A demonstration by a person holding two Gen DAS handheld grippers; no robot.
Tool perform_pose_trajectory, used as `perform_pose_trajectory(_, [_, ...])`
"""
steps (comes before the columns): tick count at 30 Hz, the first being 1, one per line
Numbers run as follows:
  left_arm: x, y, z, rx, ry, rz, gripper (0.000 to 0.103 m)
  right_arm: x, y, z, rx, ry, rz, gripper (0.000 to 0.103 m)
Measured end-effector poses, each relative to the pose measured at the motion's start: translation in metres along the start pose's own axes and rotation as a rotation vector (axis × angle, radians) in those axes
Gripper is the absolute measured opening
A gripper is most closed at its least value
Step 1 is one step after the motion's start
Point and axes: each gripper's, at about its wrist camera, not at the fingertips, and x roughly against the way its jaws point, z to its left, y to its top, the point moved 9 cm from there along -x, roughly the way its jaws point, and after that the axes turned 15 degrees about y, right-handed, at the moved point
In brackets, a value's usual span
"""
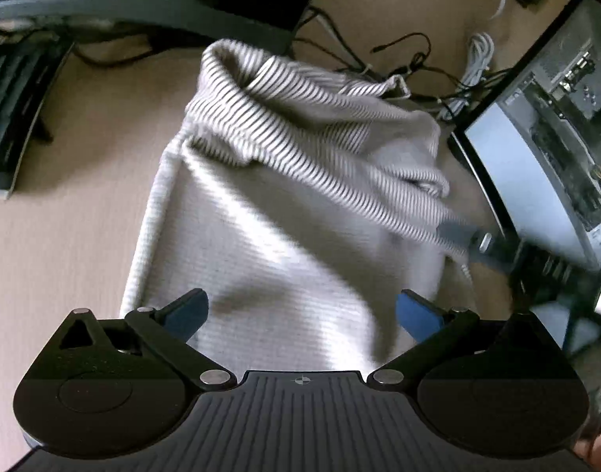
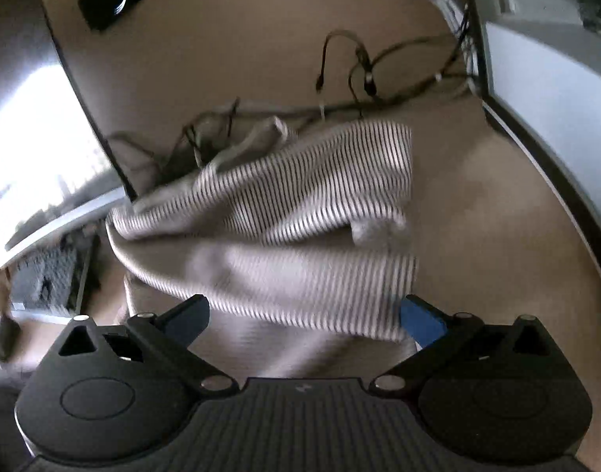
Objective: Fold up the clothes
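A white garment with thin dark stripes point(image 1: 284, 181) lies bunched on the beige desk point(image 1: 64, 244); its plain inner side faces up near me and a striped part is folded over at the far end. My left gripper point(image 1: 302, 312) is open just above its near part, blue fingers point(image 1: 188, 310) spread wide and empty. In the right wrist view the same garment point(image 2: 284, 228) lies crumpled, blurred by motion. My right gripper point(image 2: 304, 316) is open over its near edge, holding nothing. The other gripper's finger point(image 1: 461, 236) shows at the garment's right edge.
A computer case point(image 1: 548, 126) stands to the right, also in the right wrist view point(image 2: 556, 110). Tangled black and white cables point(image 1: 410, 70) lie behind the garment. A keyboard point(image 1: 9, 90) sits at the left, and a monitor point(image 2: 36, 149) to the left in the right wrist view.
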Motion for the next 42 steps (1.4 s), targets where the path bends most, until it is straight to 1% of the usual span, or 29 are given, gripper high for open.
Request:
perform_pose_trajectory(1, [-0.004,0.003,-0.002,-0.018,0.004,-0.004,0.103,-0.002,-0.005,-0.002,0.001,0.000,0.017,0.103])
perform_pose_trajectory(3, [-0.016,0.006,-0.001,-0.051,0.030,0.009,0.103,0.001,-0.013,-0.011,-0.021,0.031,0.036,0.103])
perform_pose_trajectory(6, [-0.019,0.004,-0.003,-0.084,0.051,0.004,0.103,0.003,-0.020,-0.007,0.027,0.034,0.080,0.103])
perform_pose_trajectory(8, [-0.017,-0.002,-0.003,-0.106,0.059,-0.001,0.103,0.005,-0.025,-0.004,0.033,0.035,0.096,0.103])
perform_pose_trajectory(12, [-0.006,-0.023,0.001,-0.162,0.067,-0.002,0.103,0.015,-0.038,0.001,0.055,0.030,0.109,0.103])
perform_pose_trajectory(15, [0.006,-0.043,0.000,-0.194,0.054,-0.001,0.103,0.032,-0.052,0.005,0.068,0.011,0.100,0.103])
perform_pose_trajectory(20, [0.030,-0.084,0.000,-0.257,0.028,0.016,0.103,0.054,-0.082,0.026,0.077,-0.019,0.100,0.103])
perform_pose_trajectory(25, [0.059,-0.127,-0.002,-0.302,-0.037,0.089,0.103,0.079,-0.116,0.046,0.078,-0.045,0.124,0.103])
perform_pose_trajectory(27, [0.069,-0.138,-0.002,-0.313,-0.068,0.134,0.103,0.091,-0.131,0.053,0.106,-0.063,0.160,0.103])
perform_pose_trajectory(28, [0.073,-0.139,-0.002,-0.314,-0.075,0.139,0.103,0.097,-0.138,0.055,0.125,-0.073,0.177,0.103])
perform_pose_trajectory(29, [0.077,-0.136,-0.002,-0.318,-0.074,0.123,0.103,0.102,-0.137,0.056,0.131,-0.086,0.169,0.101])
perform_pose_trajectory(31, [0.084,-0.122,-0.005,-0.340,-0.057,0.049,0.103,0.112,-0.134,0.057,0.145,-0.111,0.152,0.097])
perform_pose_trajectory(32, [0.087,-0.114,-0.006,-0.352,-0.049,0.009,0.103,0.117,-0.133,0.058,0.151,-0.124,0.143,0.097])
perform_pose_trajectory(33, [0.086,-0.109,-0.007,-0.353,-0.038,-0.017,0.103,0.119,-0.125,0.060,0.158,-0.135,0.115,0.097])
perform_pose_trajectory(34, [0.083,-0.104,-0.008,-0.346,-0.026,-0.032,0.103,0.121,-0.113,0.062,0.170,-0.150,0.076,0.093])
perform_pose_trajectory(35, [0.081,-0.100,-0.008,-0.339,-0.014,-0.046,0.103,0.119,-0.102,0.063,0.175,-0.156,0.049,0.086])
perform_pose_trajectory(37, [0.075,-0.092,-0.008,-0.325,0.009,-0.076,0.103,0.116,-0.079,0.066,0.184,-0.170,-0.005,0.077])
perform_pose_trajectory(38, [0.071,-0.090,-0.012,-0.323,0.018,-0.085,0.103,0.109,-0.069,0.070,0.182,-0.175,-0.025,0.076])
perform_pose_trajectory(40, [0.065,-0.091,-0.020,-0.359,0.027,-0.103,0.103,0.101,-0.051,0.063,0.178,-0.185,-0.050,0.071])
perform_pose_trajectory(42, [0.060,-0.092,-0.028,-0.411,0.036,-0.125,0.103,0.097,-0.033,0.043,0.168,-0.193,-0.062,0.070])
